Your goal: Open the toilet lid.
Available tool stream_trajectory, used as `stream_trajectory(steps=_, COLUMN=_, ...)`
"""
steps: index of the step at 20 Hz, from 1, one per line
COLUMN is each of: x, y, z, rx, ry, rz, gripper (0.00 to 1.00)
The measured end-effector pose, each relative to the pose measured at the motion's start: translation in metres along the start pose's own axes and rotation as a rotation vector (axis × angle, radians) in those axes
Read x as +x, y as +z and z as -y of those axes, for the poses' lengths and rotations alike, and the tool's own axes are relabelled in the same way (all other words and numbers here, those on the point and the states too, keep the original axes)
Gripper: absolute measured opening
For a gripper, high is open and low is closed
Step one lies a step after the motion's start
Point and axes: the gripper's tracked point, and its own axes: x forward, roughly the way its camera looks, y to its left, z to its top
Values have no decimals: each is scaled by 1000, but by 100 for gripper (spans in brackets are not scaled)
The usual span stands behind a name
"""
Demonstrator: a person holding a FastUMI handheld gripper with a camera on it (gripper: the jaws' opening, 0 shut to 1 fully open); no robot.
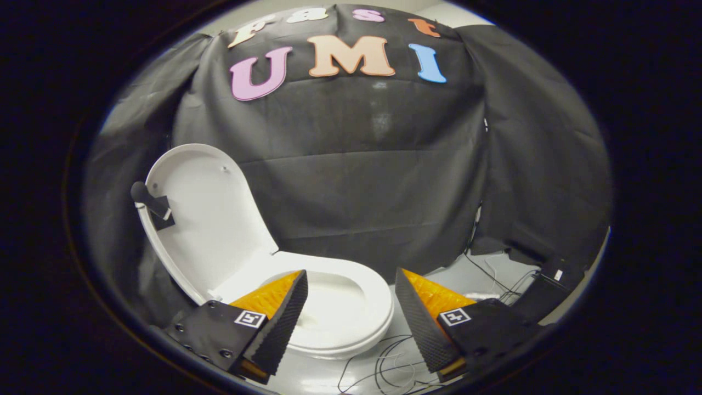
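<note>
The white toilet [351, 318] stands on the floor below and just ahead of my fingers. Its lid [211, 219] is raised upright, leaning back to the left against the black cloth wall. A short black handle [151, 204] sticks out from the lid's left rim. The seat ring [378, 296] lies flat over the bowl. My gripper [351, 307] hovers above the seat, open, with nothing between its orange-and-black fingers [279, 312]. The left finger overlaps the seat's near left part; the right finger is past the seat's right edge.
Black cloth walls close in behind and to both sides. Thin black cables [384, 362] lie on the pale floor under the fingers, and more cables [493, 274] run to a dark box [548, 285] at the right.
</note>
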Motion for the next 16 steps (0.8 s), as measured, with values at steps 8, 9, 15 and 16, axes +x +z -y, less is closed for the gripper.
stream_trajectory(steps=8, x=-18, y=48, z=-2, rx=14, ry=1, rz=123, gripper=99)
stream_trajectory(steps=9, x=-20, y=51, z=0, rx=15, ry=-5, rz=132, gripper=99)
stream_trajectory(steps=15, x=-36, y=59, z=21, rx=10, ry=-44, rz=137, gripper=99)
stream_trajectory(steps=16, x=-38, y=59, z=22, rx=4, ry=-45, rz=129, gripper=99)
